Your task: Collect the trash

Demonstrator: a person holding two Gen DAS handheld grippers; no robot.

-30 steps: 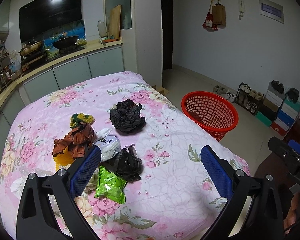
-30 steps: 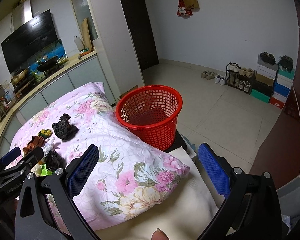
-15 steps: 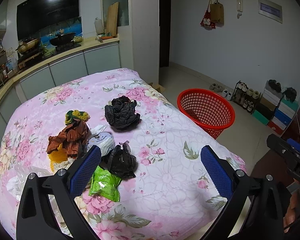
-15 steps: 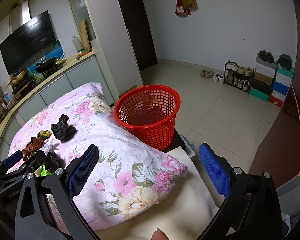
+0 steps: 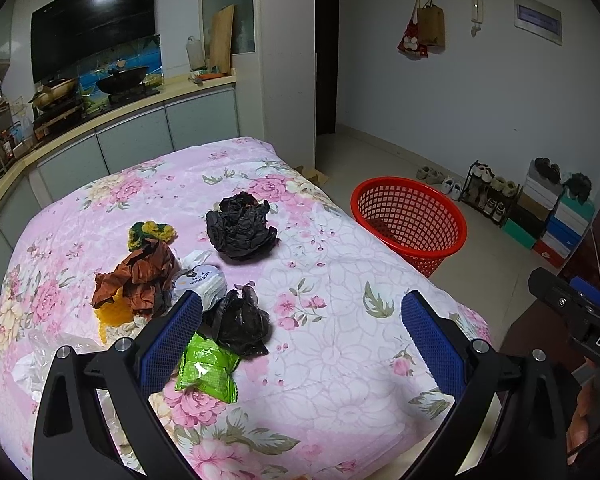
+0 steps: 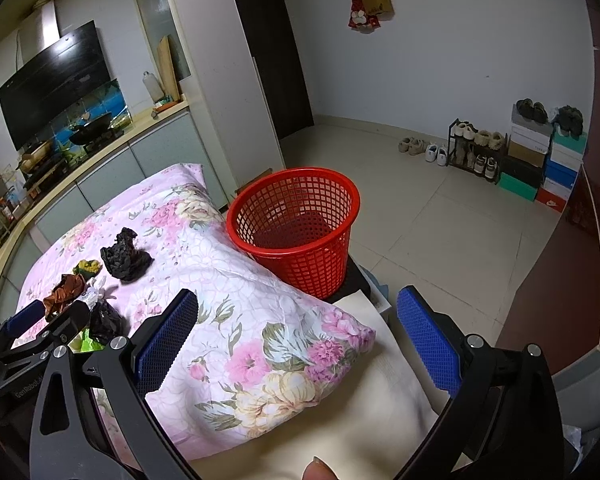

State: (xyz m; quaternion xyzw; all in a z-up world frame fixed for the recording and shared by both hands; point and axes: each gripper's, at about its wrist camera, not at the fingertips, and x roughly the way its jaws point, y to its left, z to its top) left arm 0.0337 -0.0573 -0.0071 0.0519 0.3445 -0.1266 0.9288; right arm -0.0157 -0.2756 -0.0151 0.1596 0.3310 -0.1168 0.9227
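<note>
On the floral quilt (image 5: pixel 340 380) lies the trash, nearest a black crumpled bag (image 5: pixel 242 324); left gripper (image 5: pixel 300 340) and right gripper (image 6: pixel 296 340) hover spread wide (nothing held). Next, probably: pinch it, carry to the red basket (image 5: pixel 410 222).

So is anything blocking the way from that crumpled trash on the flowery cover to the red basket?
Nothing visible does. The nearer black crumpled bag and the green packet lie on the floral cover, and only bare cover lies between them and the red basket, which stands open-topped beyond the cover's edge. The left gripper is open, holding nothing.
</note>
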